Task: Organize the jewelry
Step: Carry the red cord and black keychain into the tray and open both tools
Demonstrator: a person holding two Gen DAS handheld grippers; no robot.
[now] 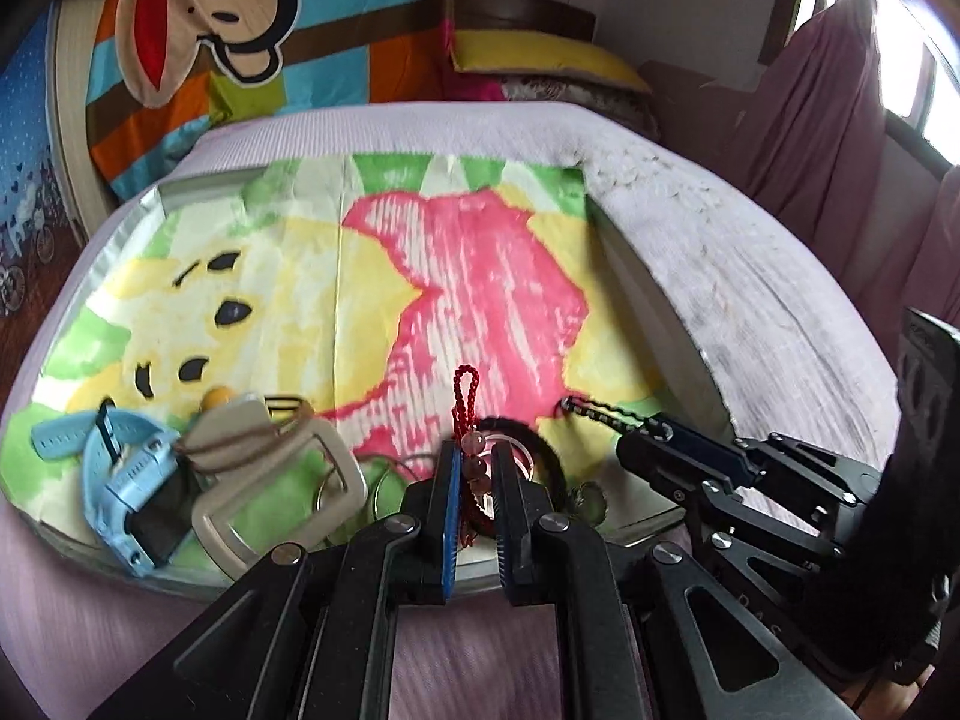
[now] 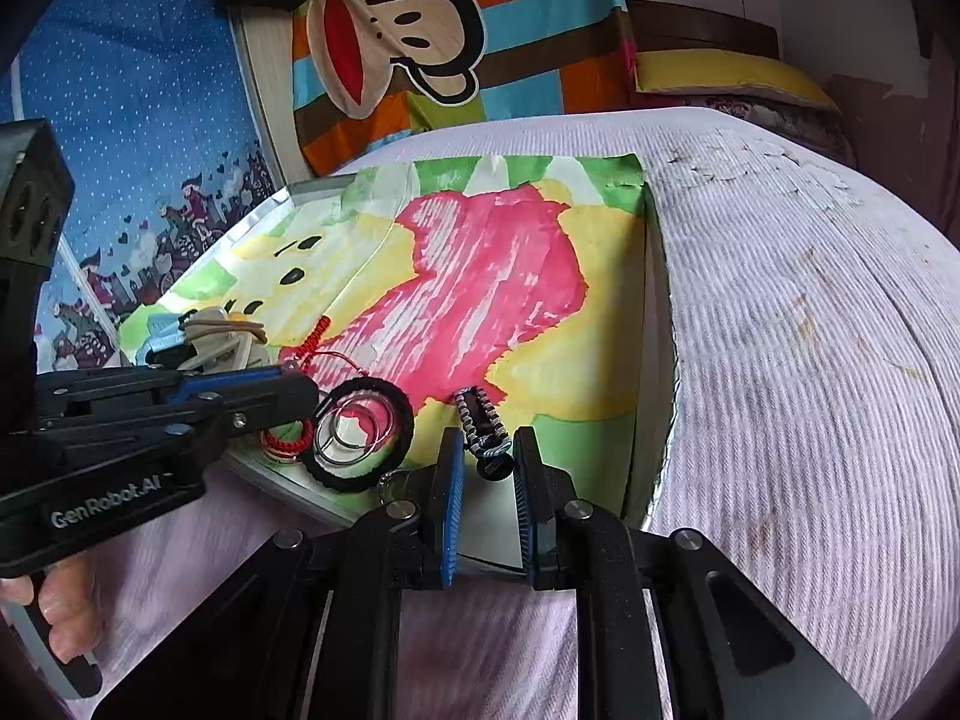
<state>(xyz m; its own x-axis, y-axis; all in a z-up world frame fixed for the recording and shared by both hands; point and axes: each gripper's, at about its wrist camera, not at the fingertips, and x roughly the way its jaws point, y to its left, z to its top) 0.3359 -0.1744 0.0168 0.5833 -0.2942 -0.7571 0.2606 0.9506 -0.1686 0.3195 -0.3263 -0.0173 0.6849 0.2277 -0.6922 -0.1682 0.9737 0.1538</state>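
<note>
A red beaded charm with a knotted red cord (image 1: pixel 467 396) lies on the cartoon cloth (image 1: pixel 480 276) lining a shallow metal tray (image 1: pixel 654 324). My left gripper (image 1: pixel 476 450) is shut on its beads; from the right wrist view the left gripper (image 2: pixel 303 387) comes in from the left, the red cord (image 2: pixel 312 342) trailing past its tip. A black-and-white braided bracelet (image 2: pixel 477 420) lies at the tray's near edge. My right gripper (image 2: pixel 487 450) is shut on its near end. From the left wrist the right gripper (image 1: pixel 636 438) shows the braid (image 1: pixel 600 414) stretching away from it.
A blue watch (image 1: pixel 132 480), a beige buckle strap (image 1: pixel 276 468) and a black woven ring with metal hoops (image 2: pixel 360 438) crowd the tray's near left. The tray sits on a lilac bedcover (image 2: pixel 810 360). A hand (image 2: pixel 54 606) holds the left gripper's handle.
</note>
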